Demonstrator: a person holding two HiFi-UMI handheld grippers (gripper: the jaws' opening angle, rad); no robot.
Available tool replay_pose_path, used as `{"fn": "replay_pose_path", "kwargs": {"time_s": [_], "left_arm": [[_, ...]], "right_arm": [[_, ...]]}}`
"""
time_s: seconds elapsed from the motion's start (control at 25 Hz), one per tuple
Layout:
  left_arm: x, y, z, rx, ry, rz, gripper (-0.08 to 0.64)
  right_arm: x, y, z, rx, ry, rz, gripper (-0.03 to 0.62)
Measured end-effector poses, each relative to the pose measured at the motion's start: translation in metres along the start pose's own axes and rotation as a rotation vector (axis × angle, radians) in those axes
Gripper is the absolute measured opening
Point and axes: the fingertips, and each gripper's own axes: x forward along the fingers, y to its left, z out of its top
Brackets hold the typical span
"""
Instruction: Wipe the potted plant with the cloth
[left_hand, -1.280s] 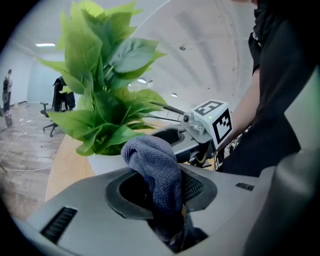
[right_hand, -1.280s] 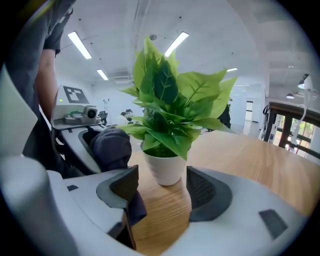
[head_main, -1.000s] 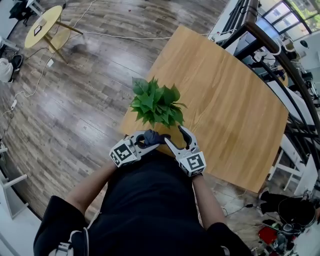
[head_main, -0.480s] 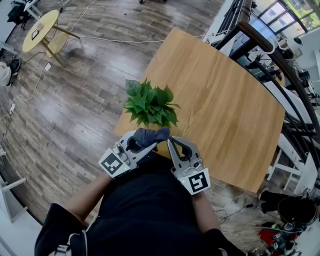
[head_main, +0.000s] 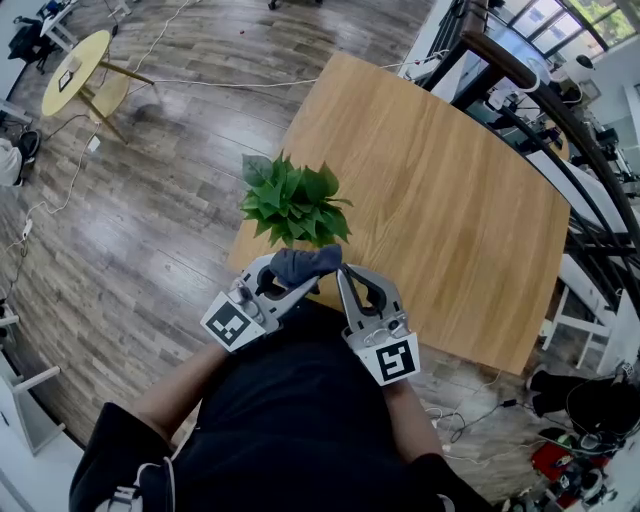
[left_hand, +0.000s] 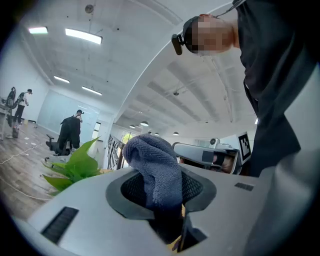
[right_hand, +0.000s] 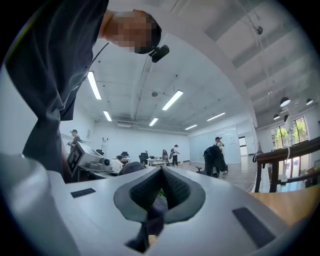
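Cloth (head_main: 305, 264): judged soft, light and limp. It will fold and bunch under any pressure and has no stiffness of its own, so it should be pinched firmly at a bunched fold, with a free wad of fabric left beyond the grip to do the wiping. It is dark blue-grey towelling with a looped pile that does not look slippery. It sits just below the centre of the head view, held in front of the person at the near edge of the surface (head_main: 450, 200). The left gripper (head_main: 295, 280) is clamped on it: in the left gripper view the fabric rises in a rounded hump from between the closed jaws. The right gripper (head_main: 345, 274) is drawn fully together, and a dark fold of the same cloth shows between its jaws, so it appears to pinch the other end. Potted plant (head_main: 290, 203): judged light and easily tipped, with thin, flexible leaves (left_hand: 75, 162) that may bend or tear if dragged. Wipe with low force and support a leaf from beneath rather than pulling on it. The potted plant stands just above the cloth in the head view, left of centre, at the near left corner of the surface. The foliage is a dense cluster of bright green, pointed leaves; the pot is hidden beneath it and cannot be described.
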Motion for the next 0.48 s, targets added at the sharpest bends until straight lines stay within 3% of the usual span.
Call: {"fn": "replay_pose_path", "kwargs": {"time_s": [0.48], "left_arm": [[0.0044,0.0008,-0.0008,-0.002,0.013,0.023,0.138]], "right_arm": [[-0.0063,0.0029,0.0013,0.001,-0.022,-0.039,0.017]]}}
